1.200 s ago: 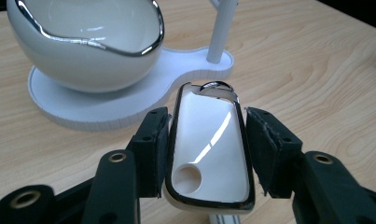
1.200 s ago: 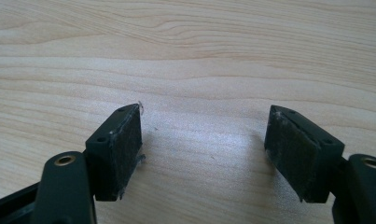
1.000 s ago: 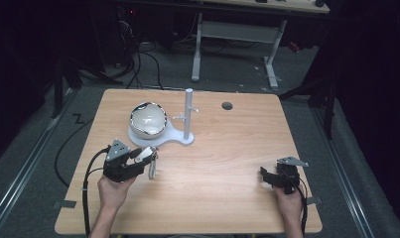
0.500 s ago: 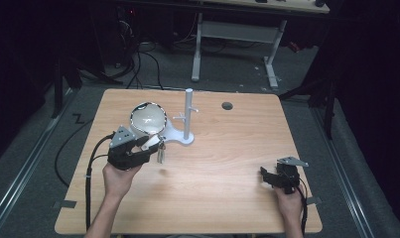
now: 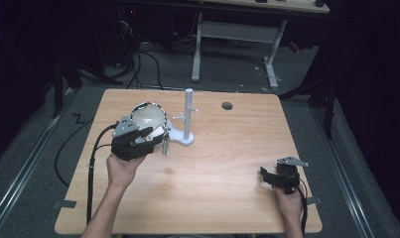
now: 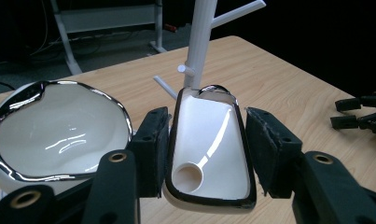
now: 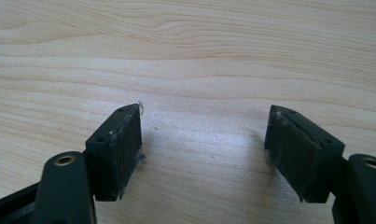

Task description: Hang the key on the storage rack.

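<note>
A small white cup (image 6: 209,140) with a dark glossy rim is clamped between the jaws of my left gripper (image 6: 206,116), which is shut on it. In the high view the left gripper (image 5: 155,139) holds the cup (image 5: 164,143) above the table, just left of the white peg stand (image 5: 188,116). A white bowl (image 5: 149,115) with a dark rim sits behind the gripper, beside the stand's base. The bowl (image 6: 59,130) lies left of the cup, and the stand (image 6: 198,51) rises right behind it. My right gripper (image 5: 264,176) rests open at the near right, with bare wood between its pads (image 7: 204,126).
The wooden table (image 5: 227,148) has a round cable hole (image 5: 227,105) near its far edge. A cable (image 5: 91,163) trails from the left gripper over the table's left side. Desk legs and wires stand on the dark floor beyond.
My left gripper has lifted with the cup and moved away from the person, toward the stand and bowl. The right gripper has stayed put.
</note>
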Available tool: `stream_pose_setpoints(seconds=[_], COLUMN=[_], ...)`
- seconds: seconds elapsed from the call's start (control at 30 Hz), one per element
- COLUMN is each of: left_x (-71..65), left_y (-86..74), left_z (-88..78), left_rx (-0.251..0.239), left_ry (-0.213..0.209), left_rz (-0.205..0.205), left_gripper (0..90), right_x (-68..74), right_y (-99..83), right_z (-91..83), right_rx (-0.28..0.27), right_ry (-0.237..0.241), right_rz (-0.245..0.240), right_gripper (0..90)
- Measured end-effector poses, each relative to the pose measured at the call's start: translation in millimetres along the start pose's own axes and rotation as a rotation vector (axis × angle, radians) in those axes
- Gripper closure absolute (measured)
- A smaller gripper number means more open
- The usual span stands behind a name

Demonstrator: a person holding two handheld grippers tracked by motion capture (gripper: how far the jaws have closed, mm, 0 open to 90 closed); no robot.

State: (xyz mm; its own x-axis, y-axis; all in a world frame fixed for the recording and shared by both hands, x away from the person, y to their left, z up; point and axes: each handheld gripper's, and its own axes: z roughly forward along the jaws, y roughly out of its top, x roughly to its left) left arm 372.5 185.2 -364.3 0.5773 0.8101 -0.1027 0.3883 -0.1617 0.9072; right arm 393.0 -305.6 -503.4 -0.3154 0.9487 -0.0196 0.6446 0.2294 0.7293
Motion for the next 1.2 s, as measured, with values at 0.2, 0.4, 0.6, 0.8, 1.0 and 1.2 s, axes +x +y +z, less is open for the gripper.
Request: stream_pose_setpoints(seconds=[0.2,0.4,0.6,0.8,1.0,1.2], left_x=[2.6,6.0,7.5,10.2,11.3,10.2], left_y=[5.8,10.6,18.2,26.0,31.3,37.3], left_z=[0.3,1.7,3.9,9.0,15.5,20.8], left_rx=[-0.022,-0.022,-0.034,-0.034,-0.033,-0.036], left_ry=[0.0,0.01,0.008,0.008,0.001,-0.002], left_rz=[-0.008,-0.008,-0.01,-0.014,-0.018,-0.015], left_gripper=[51.0,51.0,51.1,51.0,51.1,51.1], right_x=[0.0,0.0,0.0,0.0,0.0,0.0], right_y=[0.0,0.0,0.0,0.0,0.0,0.0], right_z=[0.0,0.0,0.0,0.0,0.0,0.0], right_rx=[0.0,0.0,0.0,0.0,0.0,0.0], right_ry=[0.0,0.0,0.0,0.0,0.0,0.0], right_rz=[0.0,0.0,0.0,0.0,0.0,0.0], right_gripper=[27.6,27.6,27.6,27.6,27.6,27.6])
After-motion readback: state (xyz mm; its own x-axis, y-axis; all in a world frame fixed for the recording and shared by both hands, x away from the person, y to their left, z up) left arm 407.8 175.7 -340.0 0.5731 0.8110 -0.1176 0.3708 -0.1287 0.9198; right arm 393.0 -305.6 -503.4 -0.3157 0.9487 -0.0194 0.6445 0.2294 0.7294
